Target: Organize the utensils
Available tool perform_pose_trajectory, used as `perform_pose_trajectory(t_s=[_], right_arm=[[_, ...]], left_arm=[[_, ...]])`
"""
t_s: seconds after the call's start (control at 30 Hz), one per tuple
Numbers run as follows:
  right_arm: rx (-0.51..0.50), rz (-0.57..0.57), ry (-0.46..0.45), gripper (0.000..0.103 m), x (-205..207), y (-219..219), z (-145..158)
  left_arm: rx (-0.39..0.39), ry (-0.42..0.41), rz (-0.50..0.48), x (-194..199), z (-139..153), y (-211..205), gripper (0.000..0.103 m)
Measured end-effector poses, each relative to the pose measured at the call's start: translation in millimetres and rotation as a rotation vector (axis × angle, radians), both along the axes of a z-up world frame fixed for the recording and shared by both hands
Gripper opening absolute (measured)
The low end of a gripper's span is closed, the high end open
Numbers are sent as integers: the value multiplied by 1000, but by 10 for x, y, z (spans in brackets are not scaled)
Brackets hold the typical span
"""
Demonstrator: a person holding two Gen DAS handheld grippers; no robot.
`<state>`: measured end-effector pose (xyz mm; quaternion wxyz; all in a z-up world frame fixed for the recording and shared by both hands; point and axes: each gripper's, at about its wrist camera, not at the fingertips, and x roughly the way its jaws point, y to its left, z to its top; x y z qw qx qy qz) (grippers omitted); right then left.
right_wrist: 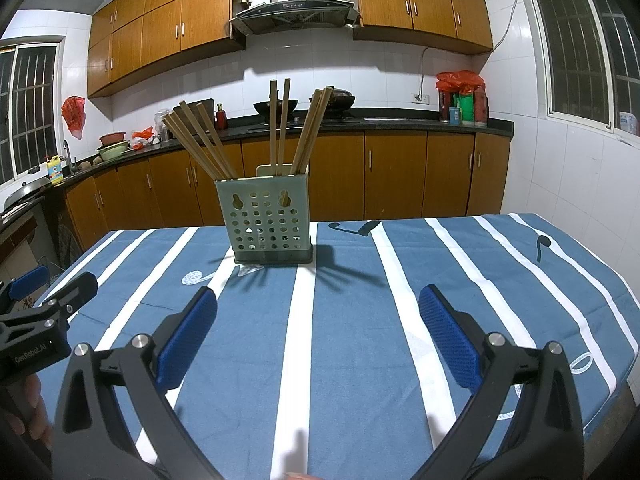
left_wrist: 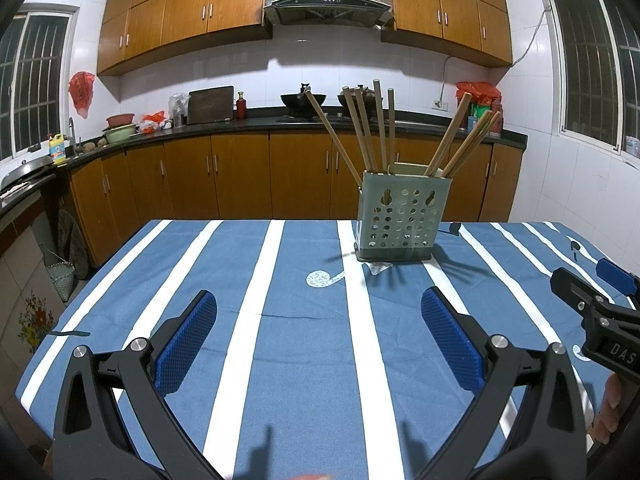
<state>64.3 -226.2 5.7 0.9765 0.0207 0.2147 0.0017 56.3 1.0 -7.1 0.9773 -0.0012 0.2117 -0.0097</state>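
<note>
A pale green perforated utensil holder [left_wrist: 402, 218] stands upright on the blue-and-white striped tablecloth [left_wrist: 280, 340], toward the far side of the table. Several wooden chopsticks [left_wrist: 372, 128] stand in it, fanned out. The holder [right_wrist: 266, 220] and chopsticks [right_wrist: 280, 124] also show in the right wrist view. My left gripper [left_wrist: 318, 302] is open and empty, low over the cloth, short of the holder. My right gripper [right_wrist: 316, 300] is open and empty, likewise short of the holder. Each gripper shows at the edge of the other's view: the right one [left_wrist: 580, 284], the left one [right_wrist: 60, 280].
The table's far edge [left_wrist: 320, 221] lies just behind the holder. Beyond it are wooden kitchen cabinets [left_wrist: 240, 176], a dark counter with woks [left_wrist: 304, 102] and a range hood [left_wrist: 328, 4]. A woven basket [left_wrist: 60, 280] sits on the floor at left.
</note>
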Motion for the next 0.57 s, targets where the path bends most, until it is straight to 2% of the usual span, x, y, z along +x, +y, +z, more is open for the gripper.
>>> perform_pose_trajectory(t_s=[0.57], right_arm=[[1, 0, 1, 99, 1, -6, 14]], left_arm=[[-2, 6, 5, 1, -16, 25, 101]])
